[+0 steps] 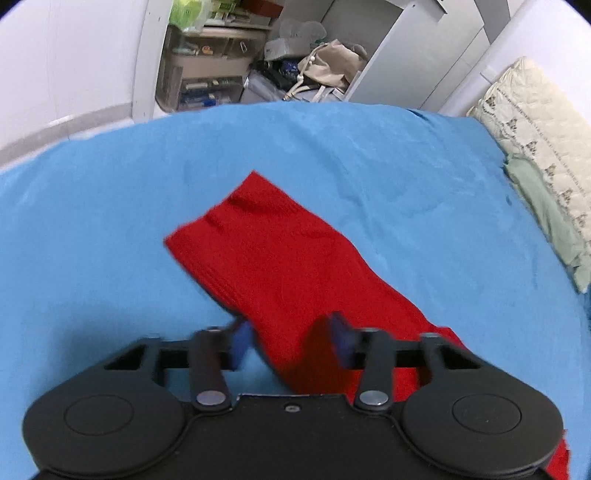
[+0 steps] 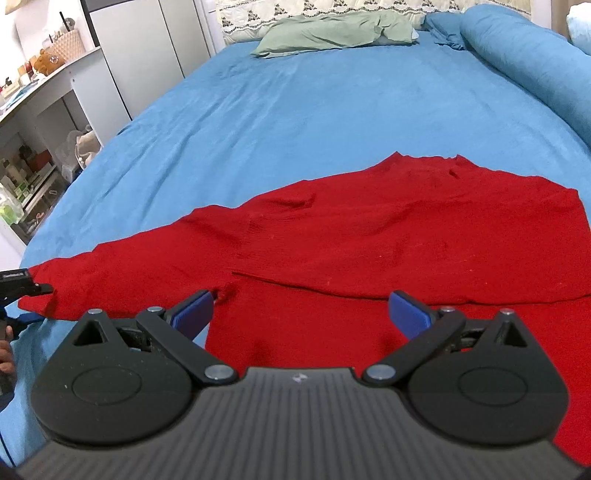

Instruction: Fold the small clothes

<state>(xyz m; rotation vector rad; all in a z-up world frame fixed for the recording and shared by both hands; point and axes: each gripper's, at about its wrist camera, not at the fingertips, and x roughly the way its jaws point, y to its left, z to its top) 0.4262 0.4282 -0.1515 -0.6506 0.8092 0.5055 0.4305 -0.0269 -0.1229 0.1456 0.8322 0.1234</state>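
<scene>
A red knit sweater point(image 2: 369, 236) lies flat on the blue bed sheet point(image 2: 295, 110). One side is folded over the body, with the fold edge running across the middle. Its left sleeve point(image 1: 280, 251) stretches out across the sheet, the cuff at the far end. My left gripper point(image 1: 290, 341) is open and hovers low over the near part of that sleeve, one blue pad on each side. My right gripper point(image 2: 301, 314) is wide open and empty over the sweater's lower body. The left gripper point(image 2: 22, 286) also shows at the sleeve cuff in the right wrist view.
A green cloth point(image 2: 332, 33) and a quilted cream pillow point(image 1: 535, 125) lie at the bed's head. A blue rolled duvet point(image 2: 524, 62) lies along the right side. White shelves point(image 2: 55, 92) and cluttered storage point(image 1: 207, 66) stand beyond the left bed edge.
</scene>
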